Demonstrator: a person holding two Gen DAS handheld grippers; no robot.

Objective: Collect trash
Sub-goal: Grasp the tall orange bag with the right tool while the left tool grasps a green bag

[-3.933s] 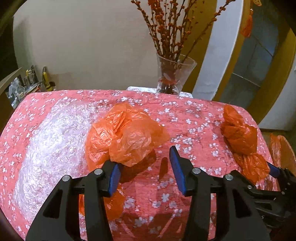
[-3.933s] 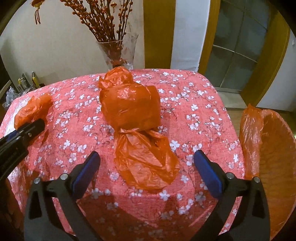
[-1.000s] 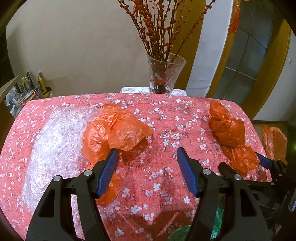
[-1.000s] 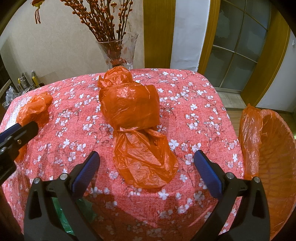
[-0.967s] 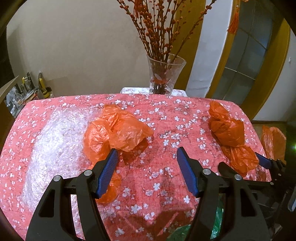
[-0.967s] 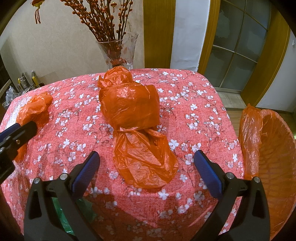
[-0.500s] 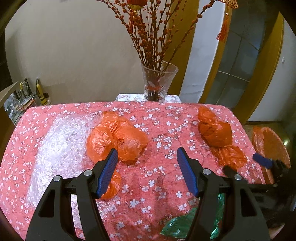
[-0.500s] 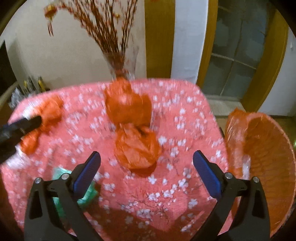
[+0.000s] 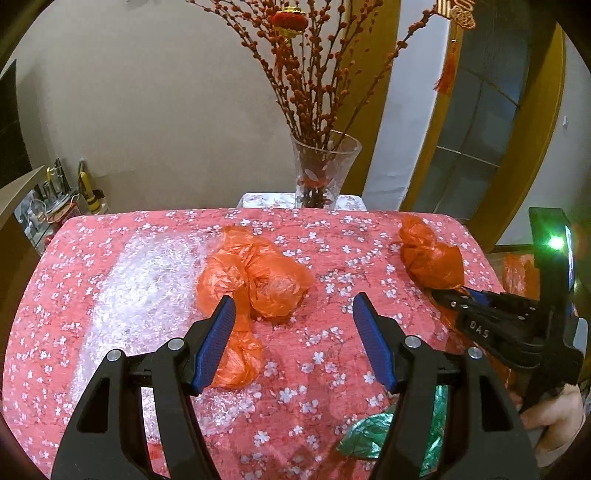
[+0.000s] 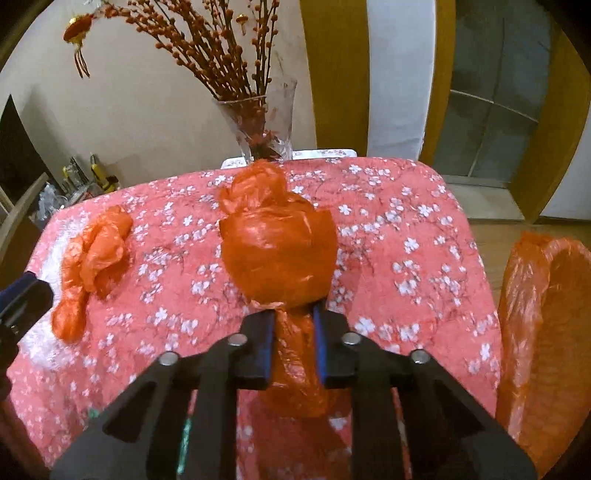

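Since a second ago the right gripper (image 10: 293, 343) has just closed on the knotted orange bag (image 10: 277, 251), hiding its neck; left gripper (image 9: 293, 338) gapes empty over the worktop (image 9: 332, 258), loose orange bag (image 9: 255, 273) beyond.

Behind the table (image 9: 332, 236) I am facing, a plain cream wall (image 9: 155, 110) is filling the background, evenly lit. A floral red tablecloth (image 10: 406, 229) is covering the tabletop. A clear glass vase (image 9: 325, 170) is standing at the far edge, holding red-berried branches (image 9: 314, 74) with a small red lantern (image 9: 290, 20) hanging among them. To the right, a white pillar (image 10: 400, 74) is rising between yellow-brown wooden frames (image 10: 334, 74), and glazed panels (image 10: 491, 110) are showing grey. At the far left, a cluttered shelf (image 9: 55, 199) is holding small tools. Wooden floor (image 10: 491, 236) is showing beyond the table's right edge.
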